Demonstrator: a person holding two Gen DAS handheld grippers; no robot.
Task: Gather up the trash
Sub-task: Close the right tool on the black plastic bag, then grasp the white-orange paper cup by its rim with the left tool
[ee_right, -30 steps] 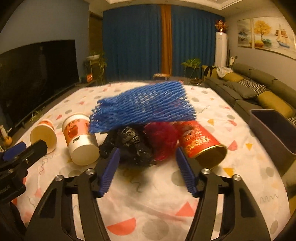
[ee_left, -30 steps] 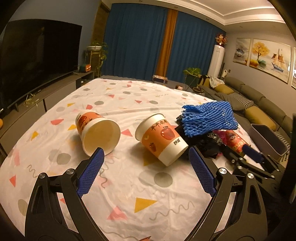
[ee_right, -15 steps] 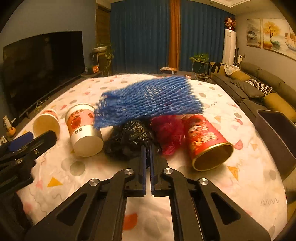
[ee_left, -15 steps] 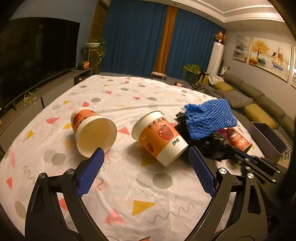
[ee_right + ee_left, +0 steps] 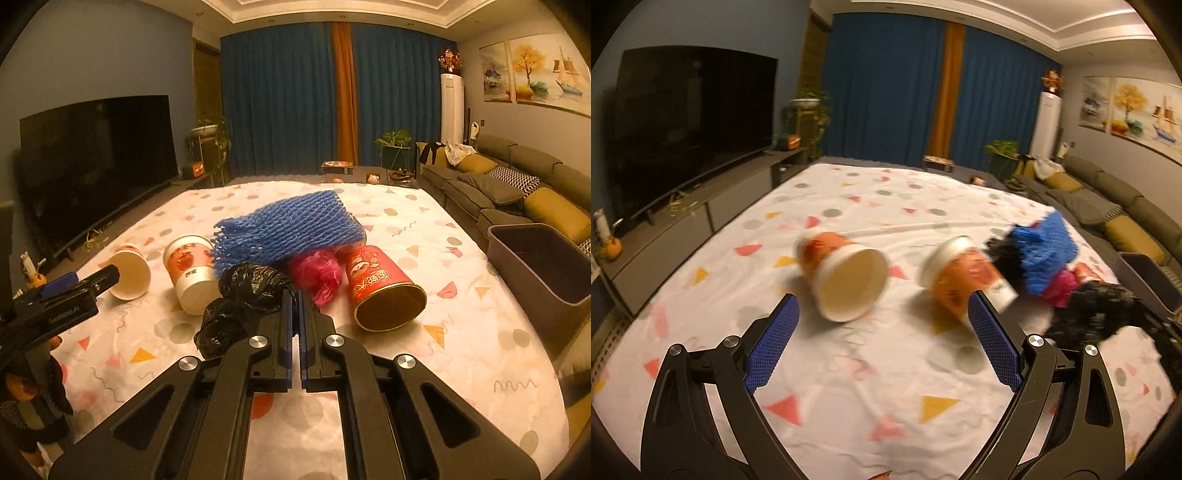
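Note:
My right gripper (image 5: 294,295) is shut on the crumpled black plastic bag (image 5: 243,291), which hangs just off the cloth (image 5: 1089,314). Behind it lie a blue foam net (image 5: 288,232), a pink bag (image 5: 317,273) and a red can (image 5: 384,288) on its side. My left gripper (image 5: 882,306) is open with nothing between its pads. Just beyond its tips lie two orange paper cups on their sides. One cup (image 5: 849,280) shows its open mouth and the other cup (image 5: 964,284) is to its right. The left view is blurred.
A patterned white cloth (image 5: 424,354) covers the table. A grey bin (image 5: 546,266) stands off the table's right edge, in front of a sofa (image 5: 517,184). A television (image 5: 96,166) runs along the left wall. The left gripper (image 5: 88,280) reaches in at the left of the right wrist view.
The right gripper's jaws have closed on the black bag and drawn it up and away from the pile. The left gripper has shifted, so the cups sit nearer its tips.

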